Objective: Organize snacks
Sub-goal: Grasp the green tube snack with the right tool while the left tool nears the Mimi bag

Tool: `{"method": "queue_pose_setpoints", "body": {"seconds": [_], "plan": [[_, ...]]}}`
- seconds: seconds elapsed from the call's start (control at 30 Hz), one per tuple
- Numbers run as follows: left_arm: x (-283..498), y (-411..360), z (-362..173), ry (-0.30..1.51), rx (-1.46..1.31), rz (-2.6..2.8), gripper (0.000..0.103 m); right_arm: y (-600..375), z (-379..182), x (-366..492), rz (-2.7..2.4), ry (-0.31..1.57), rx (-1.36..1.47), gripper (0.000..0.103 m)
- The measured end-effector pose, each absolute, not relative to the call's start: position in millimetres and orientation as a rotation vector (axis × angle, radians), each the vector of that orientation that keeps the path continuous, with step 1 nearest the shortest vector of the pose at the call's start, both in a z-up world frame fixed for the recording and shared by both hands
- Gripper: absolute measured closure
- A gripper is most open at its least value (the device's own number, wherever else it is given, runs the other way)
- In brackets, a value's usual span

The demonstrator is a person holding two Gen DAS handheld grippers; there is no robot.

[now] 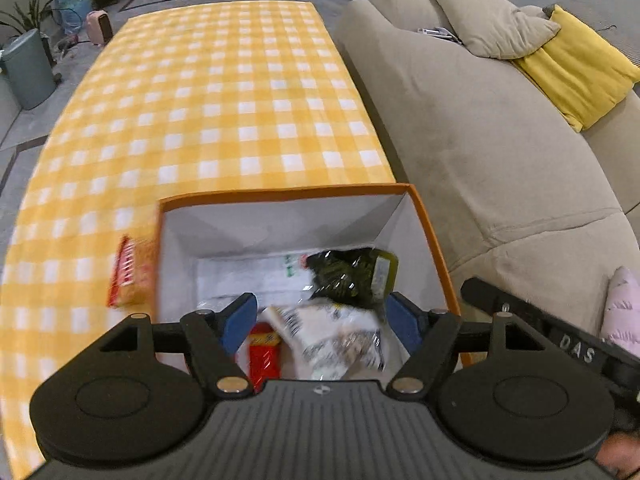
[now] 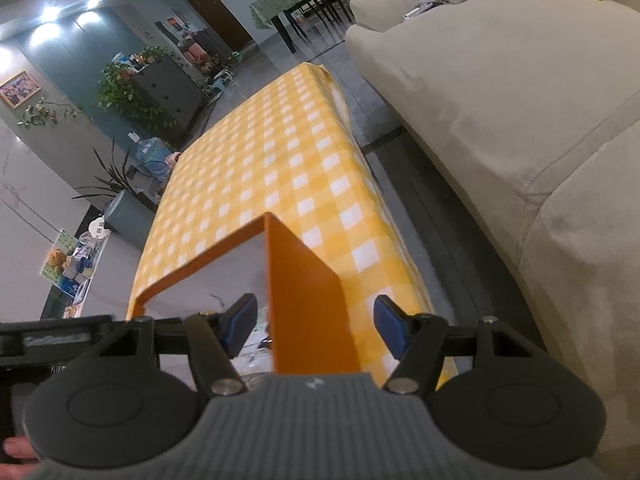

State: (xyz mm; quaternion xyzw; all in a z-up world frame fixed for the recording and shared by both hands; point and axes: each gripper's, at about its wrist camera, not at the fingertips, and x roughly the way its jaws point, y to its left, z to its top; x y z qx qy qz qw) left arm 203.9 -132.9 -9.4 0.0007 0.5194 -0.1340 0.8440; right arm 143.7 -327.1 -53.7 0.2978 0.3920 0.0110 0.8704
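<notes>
The left gripper (image 1: 320, 316) hangs open above the box (image 1: 432, 236), while the right gripper (image 2: 314, 320) straddles its wall unclamped, apparently steadying it; one packet (image 1: 130, 274) waits at nine o'clock.

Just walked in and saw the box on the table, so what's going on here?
A person with a gripper in each hand is sorting snacks into an orange box on the checkered table. The left gripper hangs open and empty over the box, which holds a dark green packet, a white packet and a red one. An orange snack pack lies outside. The right gripper straddles the box wall, open.
</notes>
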Motion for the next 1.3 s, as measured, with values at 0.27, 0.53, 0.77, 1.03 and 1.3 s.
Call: {"method": "queue_pose_setpoints", "body": {"seconds": [0.27,0.53,0.77,1.03,1.3], "plan": [[161,-75,32,1.104,0.006,-0.283,0.017,-297,-5,116,0.117,0.732,0.587,0.039],[139,12,42,1.025,0.002,-0.144,0.017,-215,57,76,0.174,0.646,0.434,0.045],[138,100,16,0.961,-0.168,-0.029,0.017,-107,62,54,0.233,0.625,0.315,0.057],[145,156,-50,1.0,-0.349,-0.086,0.017,5,15,42,0.119,0.516,0.116,0.057],[164,191,-80,0.99,-0.464,-0.075,0.017,54,-70,56,0.041,0.507,-0.036,0.058]]}}
